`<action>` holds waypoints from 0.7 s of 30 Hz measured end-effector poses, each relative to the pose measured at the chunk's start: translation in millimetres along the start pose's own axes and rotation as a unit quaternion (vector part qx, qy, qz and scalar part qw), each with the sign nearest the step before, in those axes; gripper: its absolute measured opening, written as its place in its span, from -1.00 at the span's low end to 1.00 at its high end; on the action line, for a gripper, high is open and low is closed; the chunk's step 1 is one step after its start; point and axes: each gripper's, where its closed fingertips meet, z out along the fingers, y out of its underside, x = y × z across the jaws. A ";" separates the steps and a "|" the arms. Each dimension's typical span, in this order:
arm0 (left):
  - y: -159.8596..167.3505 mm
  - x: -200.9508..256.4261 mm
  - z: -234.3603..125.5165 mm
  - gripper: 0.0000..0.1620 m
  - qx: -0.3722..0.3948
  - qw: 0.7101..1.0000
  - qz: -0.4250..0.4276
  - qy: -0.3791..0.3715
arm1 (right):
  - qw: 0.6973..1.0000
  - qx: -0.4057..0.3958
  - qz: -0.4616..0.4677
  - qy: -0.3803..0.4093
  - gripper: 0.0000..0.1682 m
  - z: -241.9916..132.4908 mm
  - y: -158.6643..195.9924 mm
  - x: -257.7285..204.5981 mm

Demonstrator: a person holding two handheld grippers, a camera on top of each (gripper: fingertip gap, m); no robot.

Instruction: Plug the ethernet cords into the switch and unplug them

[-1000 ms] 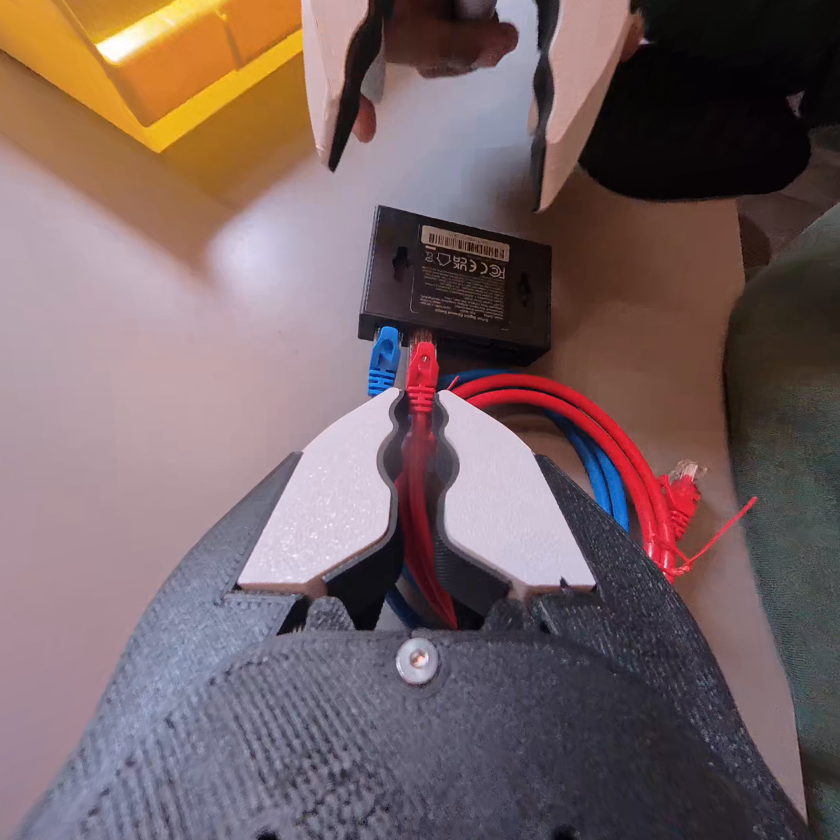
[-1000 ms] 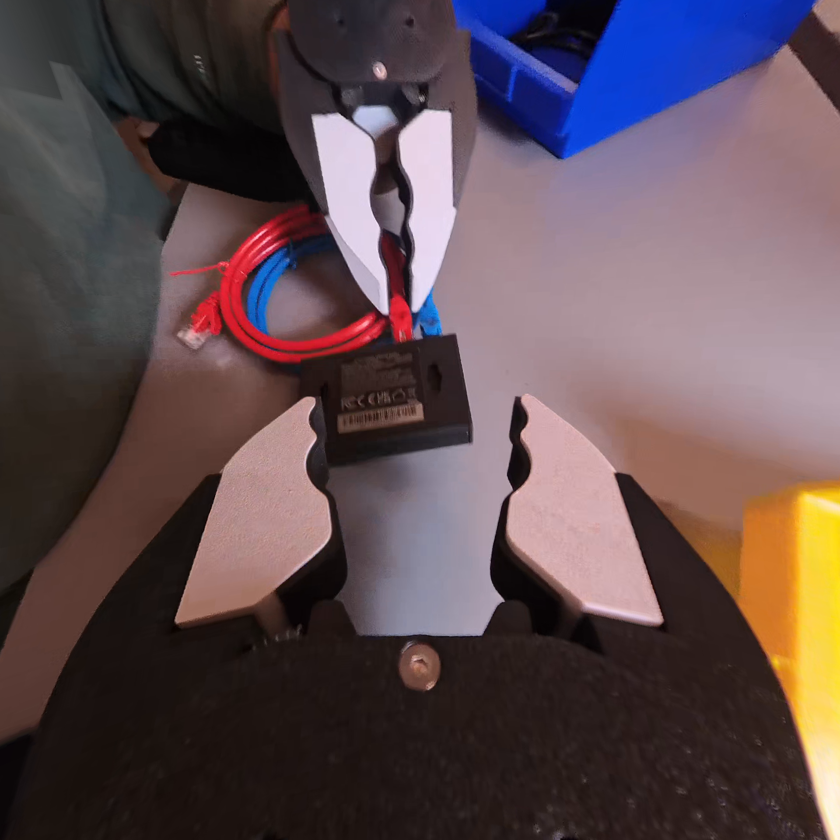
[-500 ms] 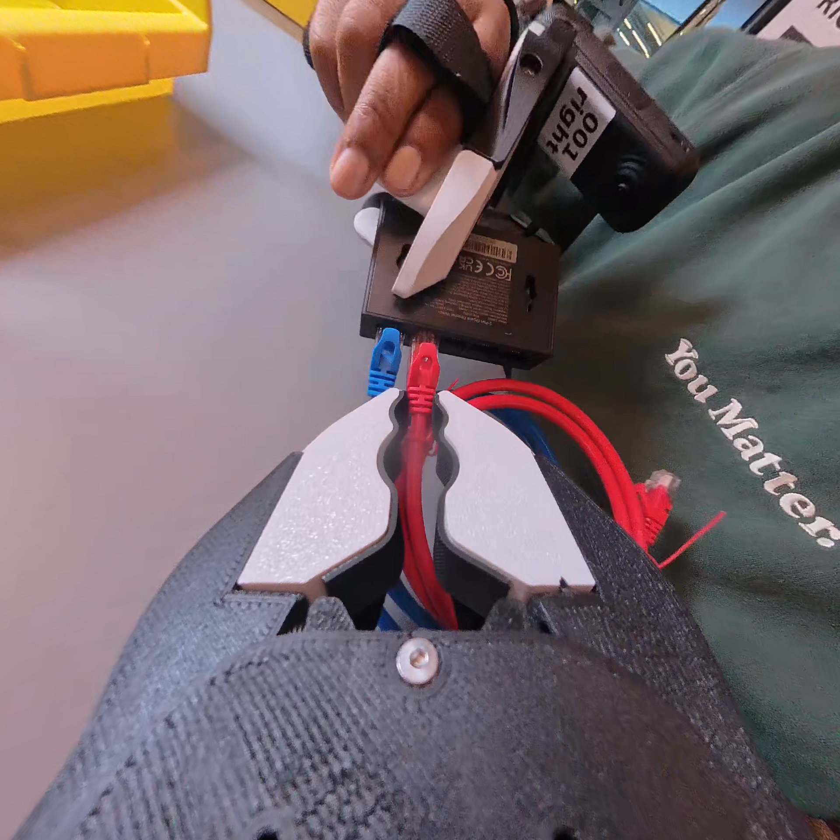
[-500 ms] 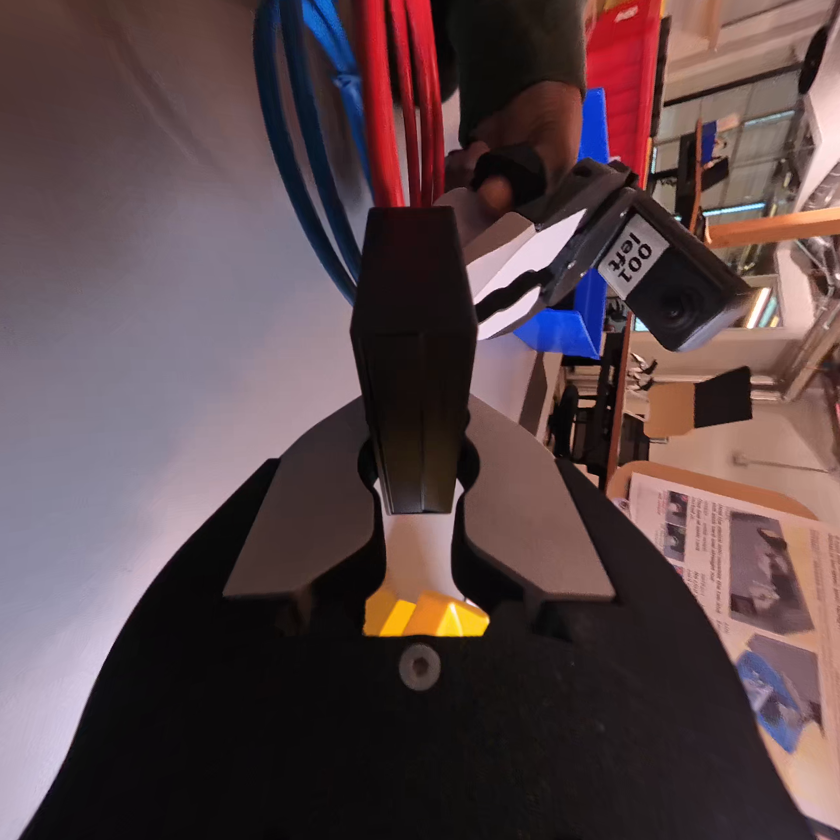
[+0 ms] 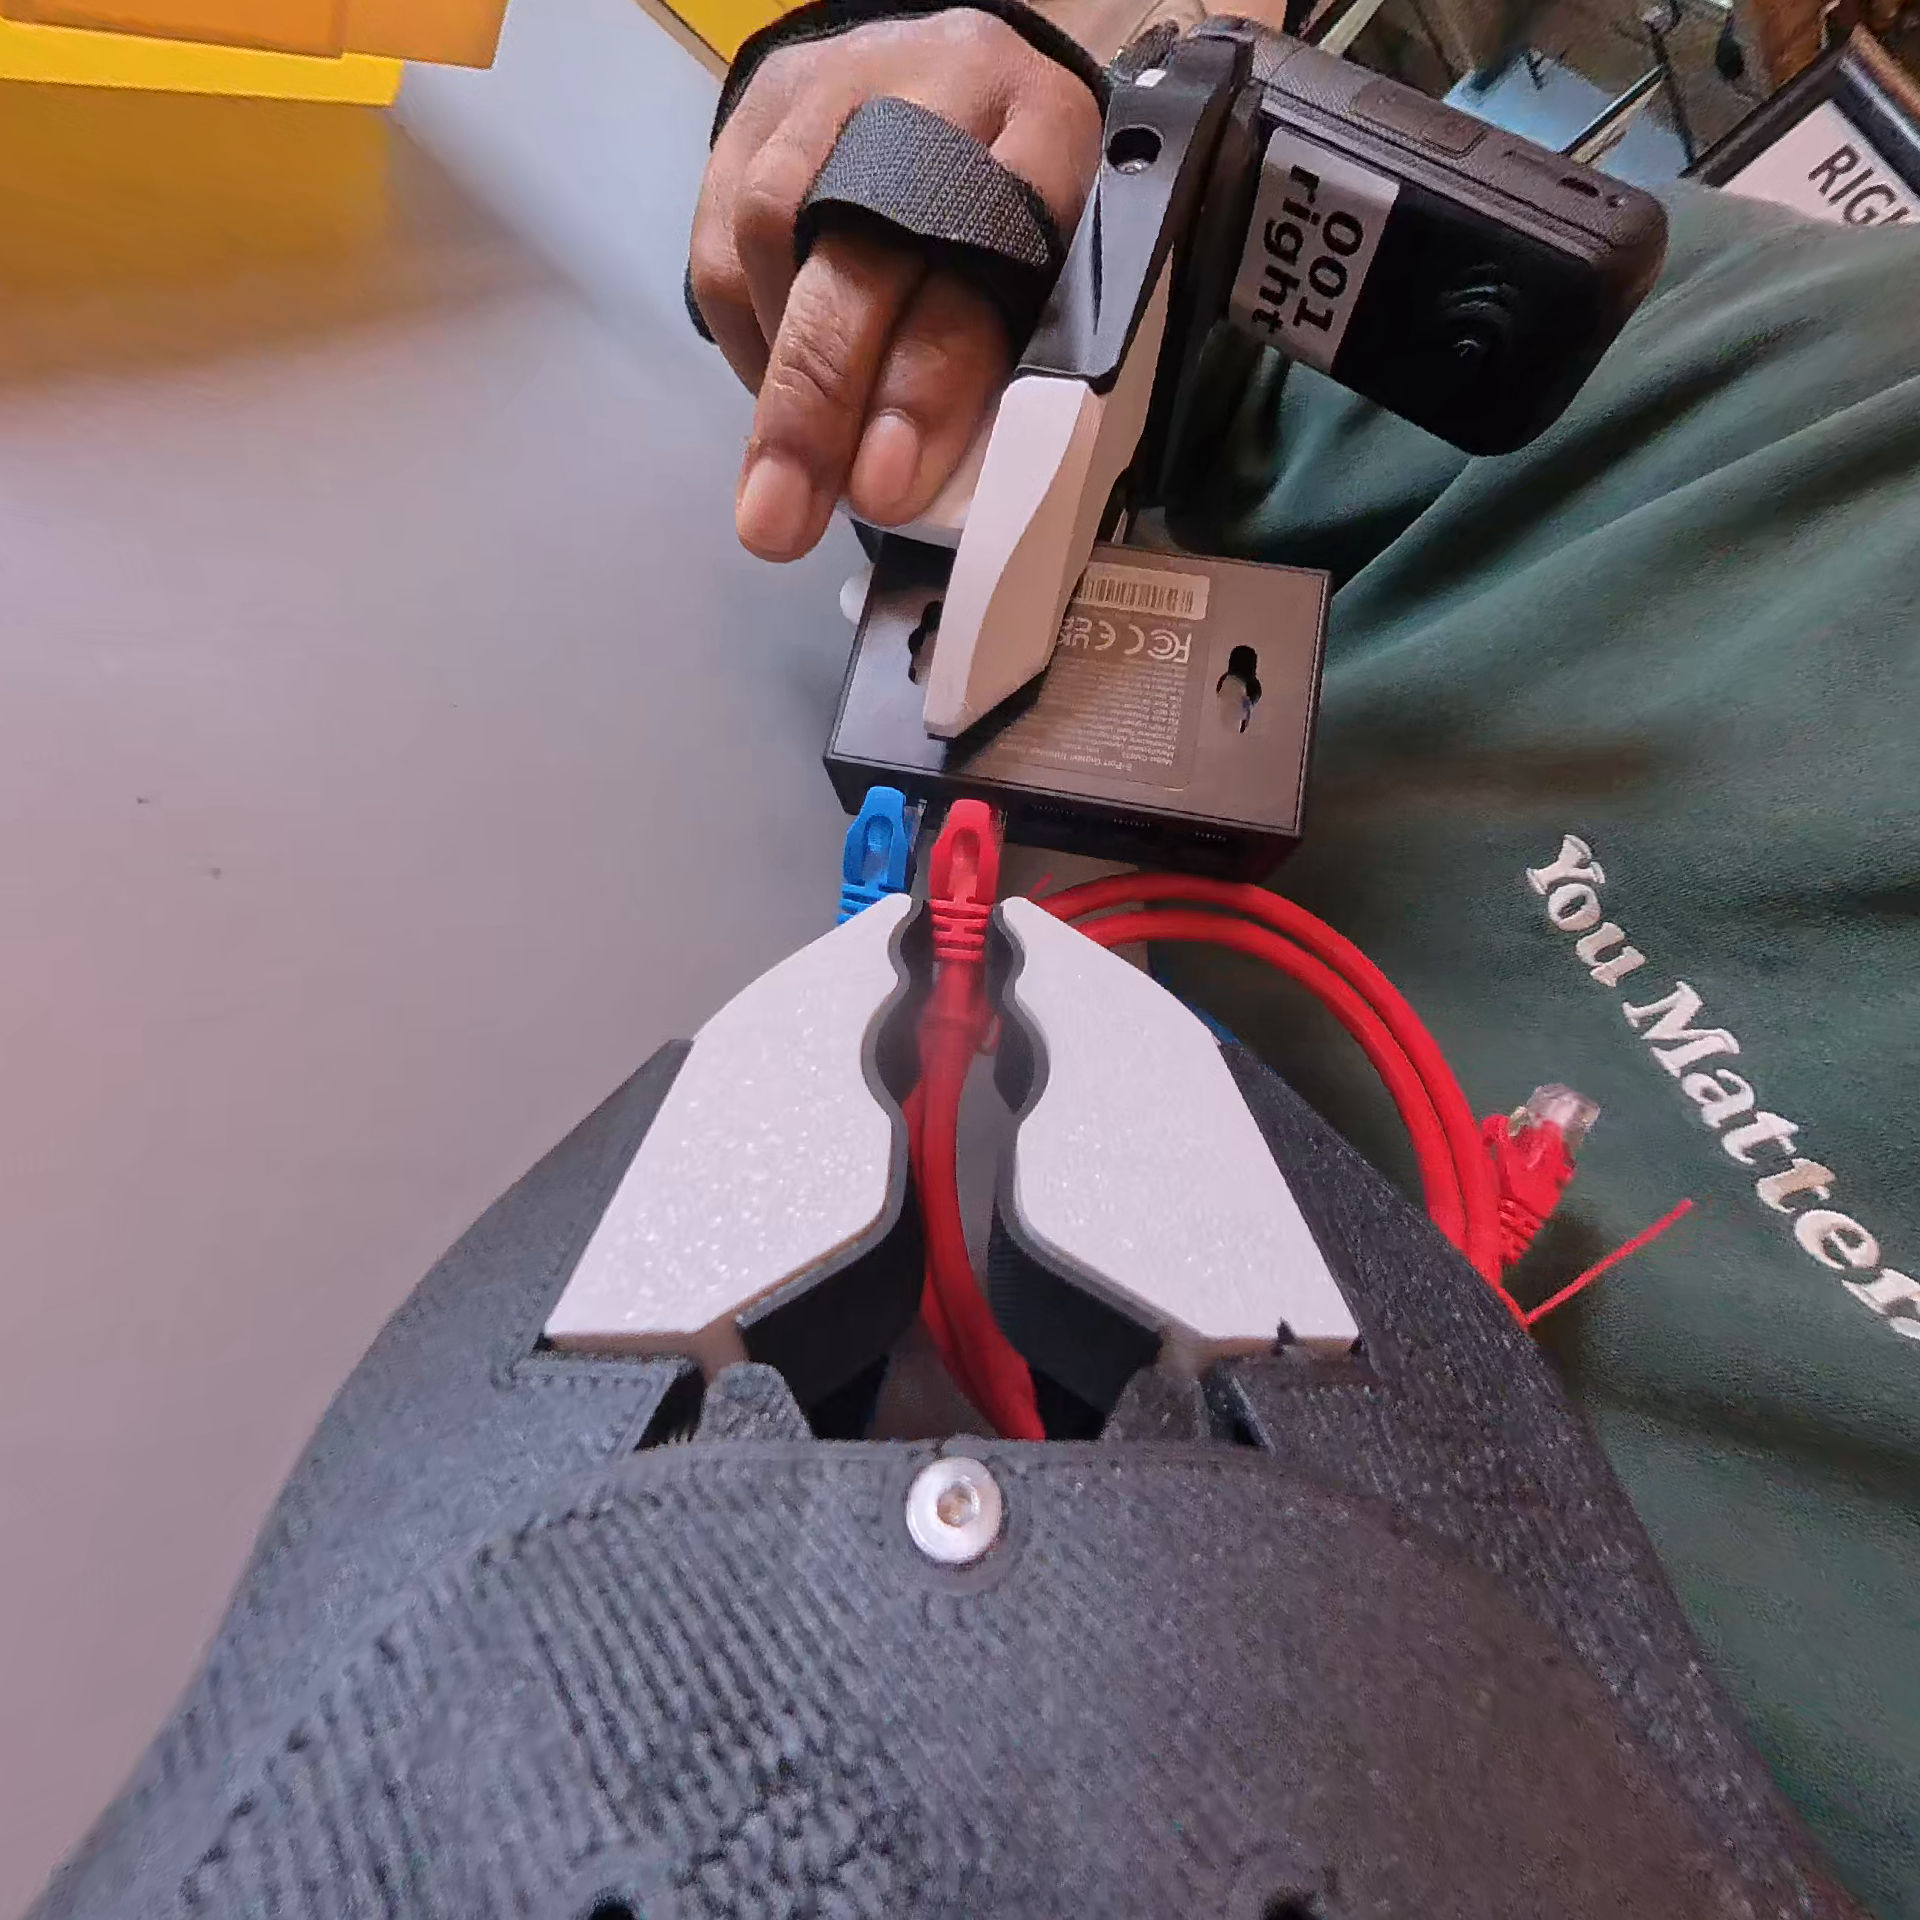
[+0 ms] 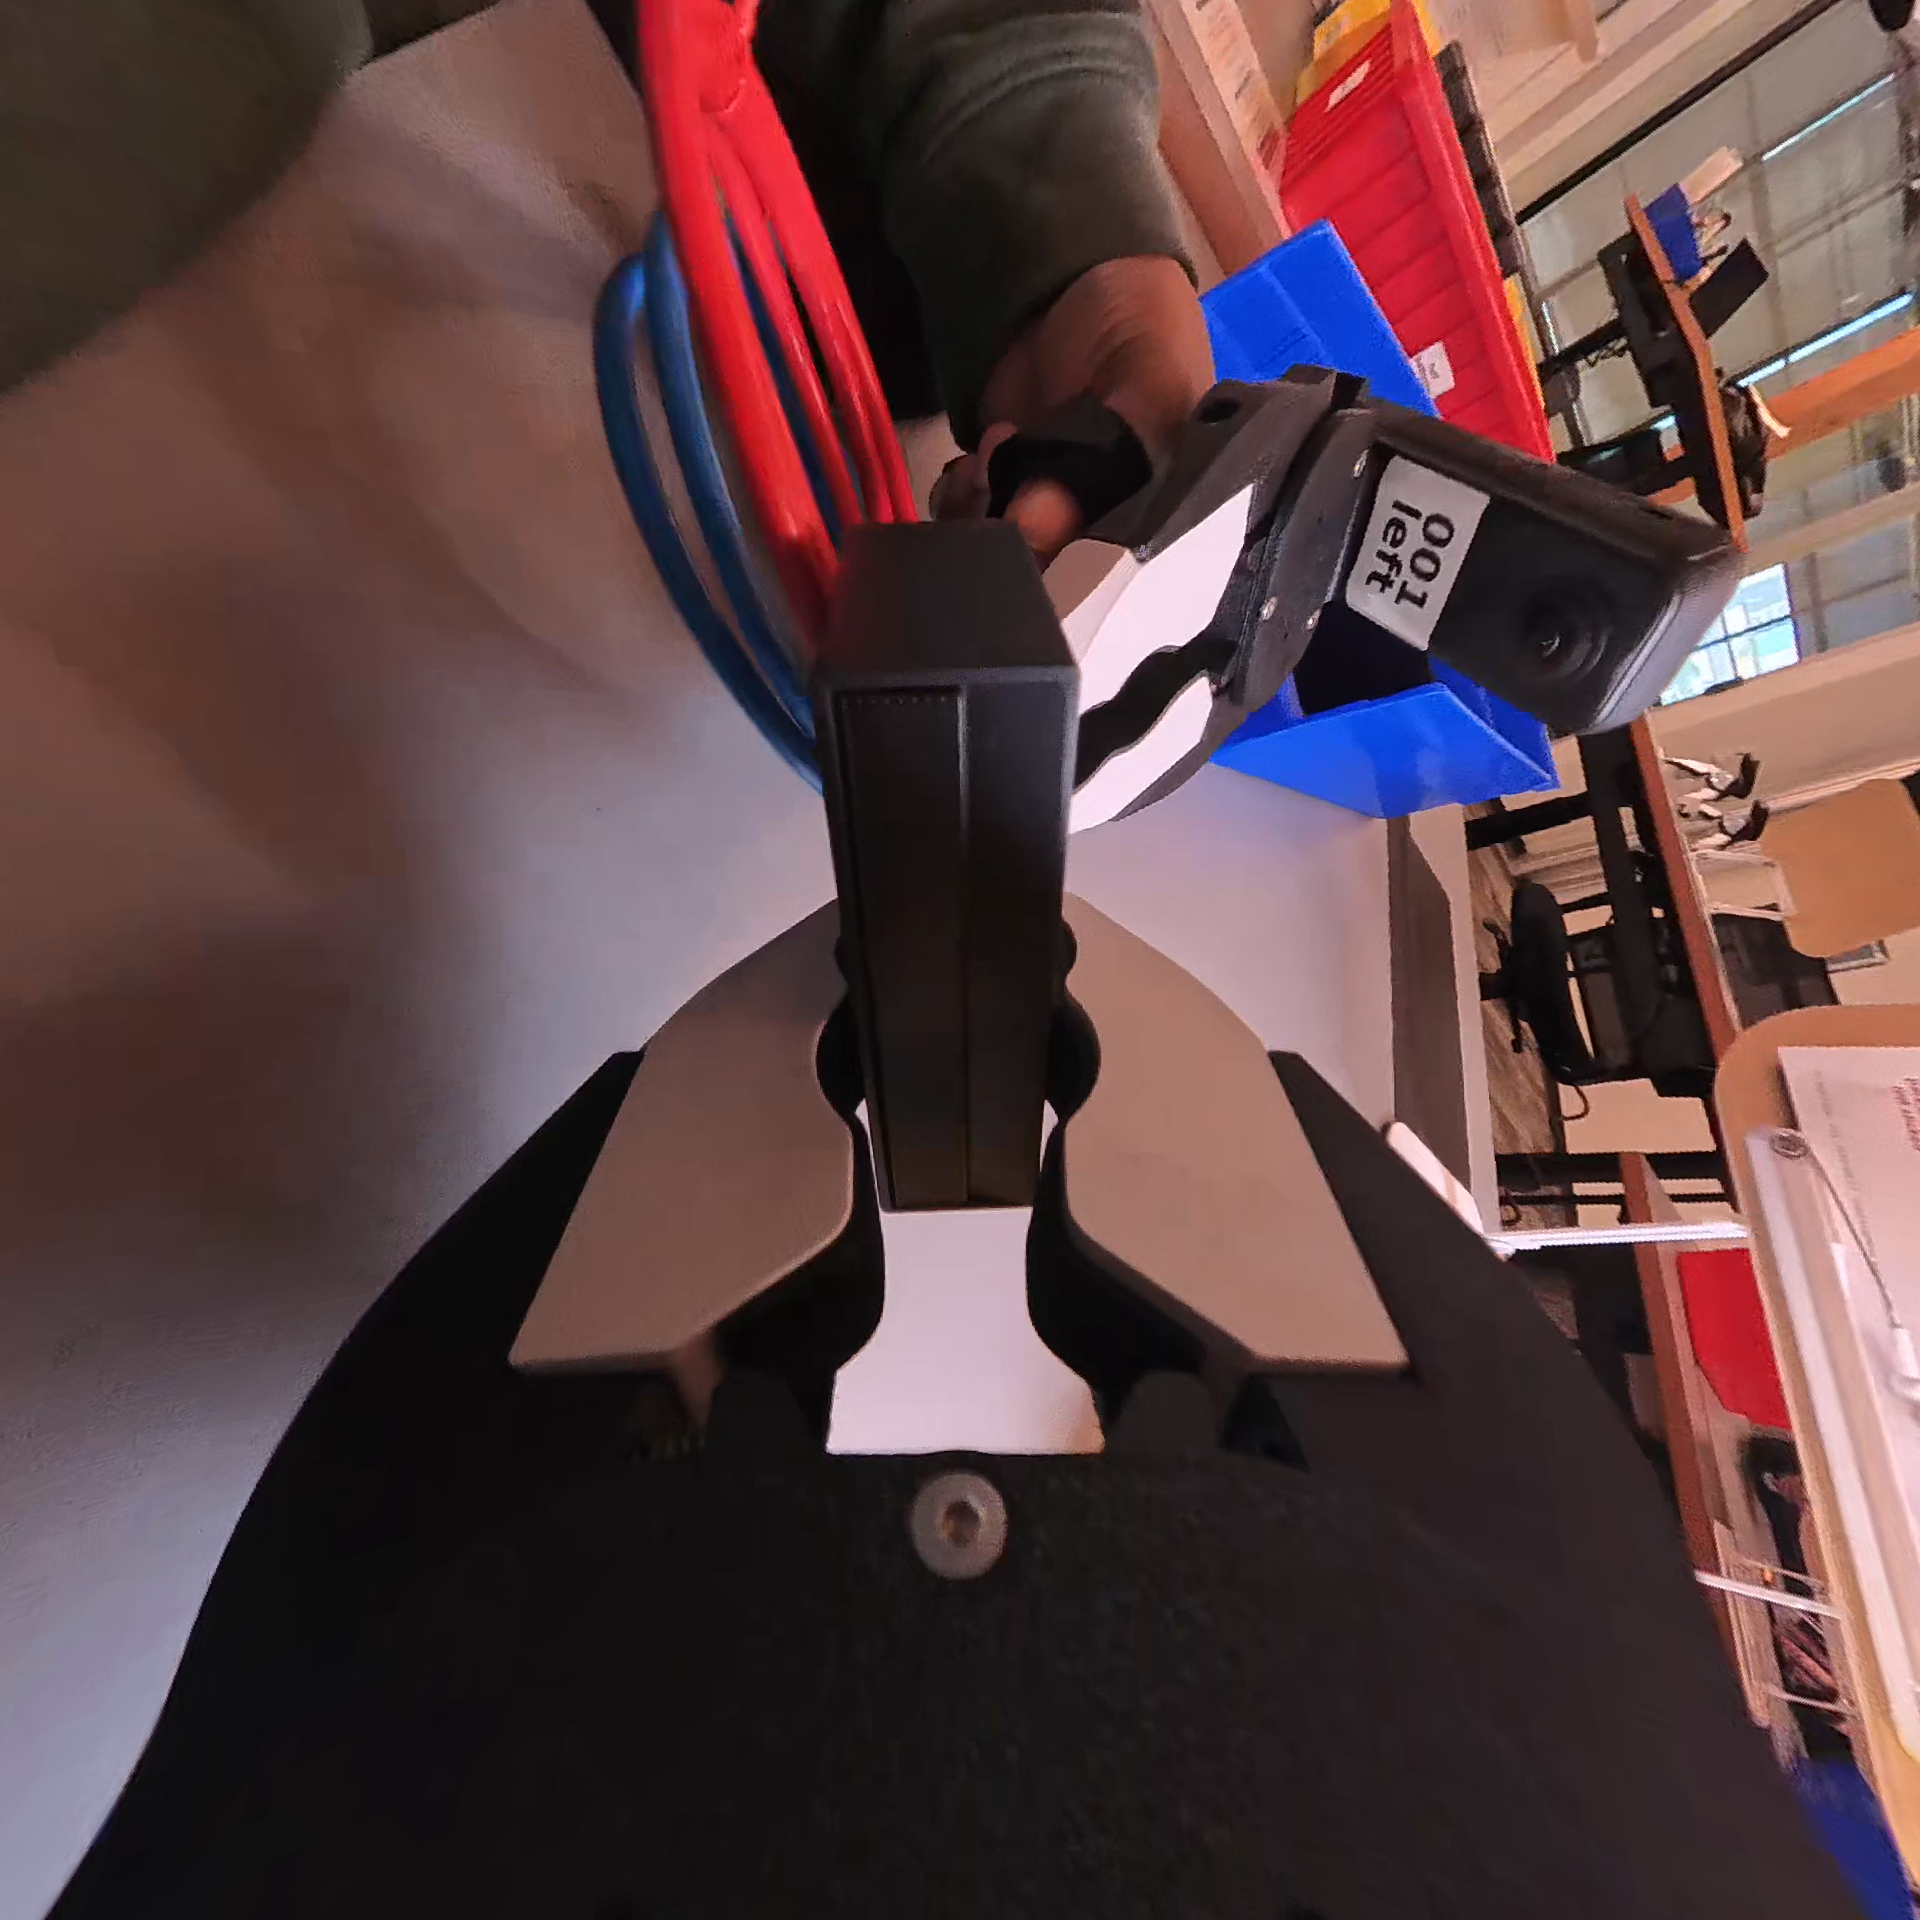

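Note:
The black switch (image 5: 1143, 686) is held off the table with its underside facing the left wrist view. A blue plug (image 5: 873, 852) and a red plug (image 5: 961, 862) sit in its ports. My left gripper (image 5: 956, 920) is shut on the red cord (image 5: 951, 1091) just behind its plug. My right gripper (image 6: 951, 997) is shut on the switch (image 6: 951, 831) across its thin sides; one of its fingers (image 5: 1013, 582) shows lying over the switch. The red cord's free plug (image 5: 1527, 1164) hangs at the right. Red coils (image 6: 748, 260) and blue coils (image 6: 675, 436) hang behind the switch.
A person's green shirt (image 5: 1610, 831) is close on the right. A yellow bin (image 5: 208, 42) stands at the table's far left. A blue bin (image 6: 1382, 717) sits on the white table (image 6: 364, 831) behind the left gripper (image 6: 1153, 686). Red bins and shelves stand beyond. Only a small space, under 4 cm, lies between the two pairs of fingers.
One second ago the right gripper was open above the switch lying on the table. It has shut on the switch and lifted it. The left gripper has kept its hold on the red cord.

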 end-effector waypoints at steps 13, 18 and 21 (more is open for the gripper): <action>-18.2 -23.5 -28.9 -0.87 -0.020 0.981 0.076 -0.177 | 0.995 -0.065 0.022 0.070 -0.43 6.2 38.6 31.2; -1.2 -47.7 -42.3 -0.87 -0.035 0.967 0.012 -0.253 | 0.977 -0.079 0.200 0.007 -0.13 1.6 52.8 21.8; -0.8 -59.9 -49.8 -0.87 -0.031 0.958 -0.005 -0.285 | 0.965 -0.090 0.247 -0.006 -0.12 2.6 49.6 14.7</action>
